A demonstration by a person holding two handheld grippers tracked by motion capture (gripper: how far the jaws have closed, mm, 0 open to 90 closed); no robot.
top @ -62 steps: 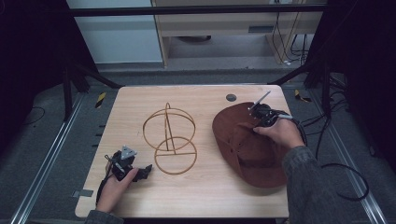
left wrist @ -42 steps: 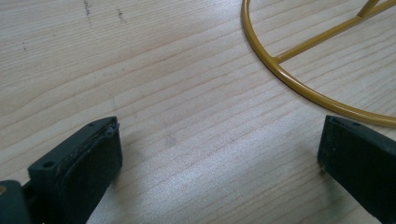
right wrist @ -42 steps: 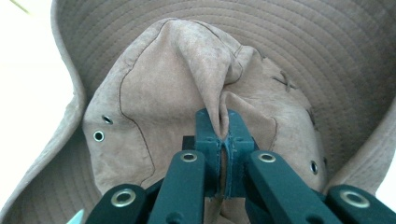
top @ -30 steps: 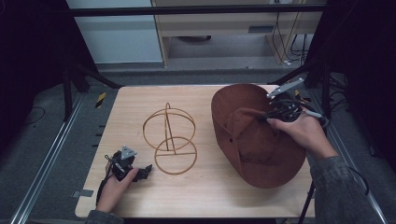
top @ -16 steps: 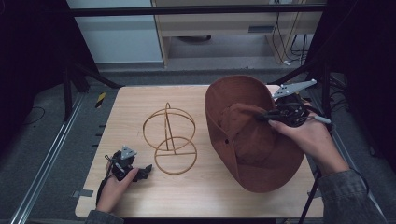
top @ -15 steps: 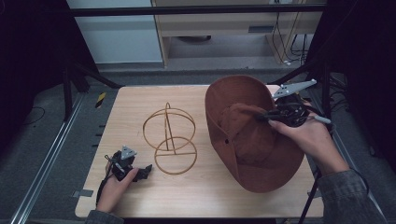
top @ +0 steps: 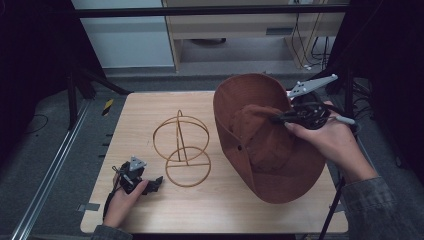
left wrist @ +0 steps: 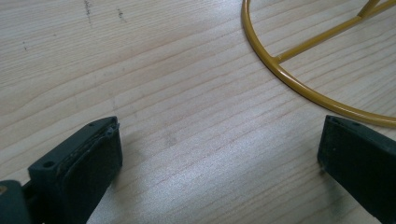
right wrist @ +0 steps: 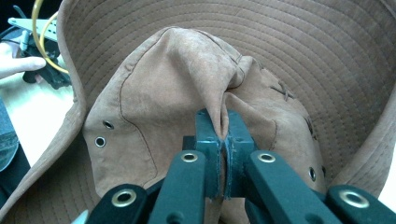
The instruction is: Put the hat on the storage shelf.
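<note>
Pinching a fold of the crown, the right gripper has its jaws clamped tight on the brown hat, which is lifted and tilted over the right half of the table, brim raised at the far side and crown facing the camera; the left gripper rests low on the wood, jaws spread wide and holding nothing, just beside the base ring of the yellow wire stand; that stand sits upright between gripper and hat.
</note>
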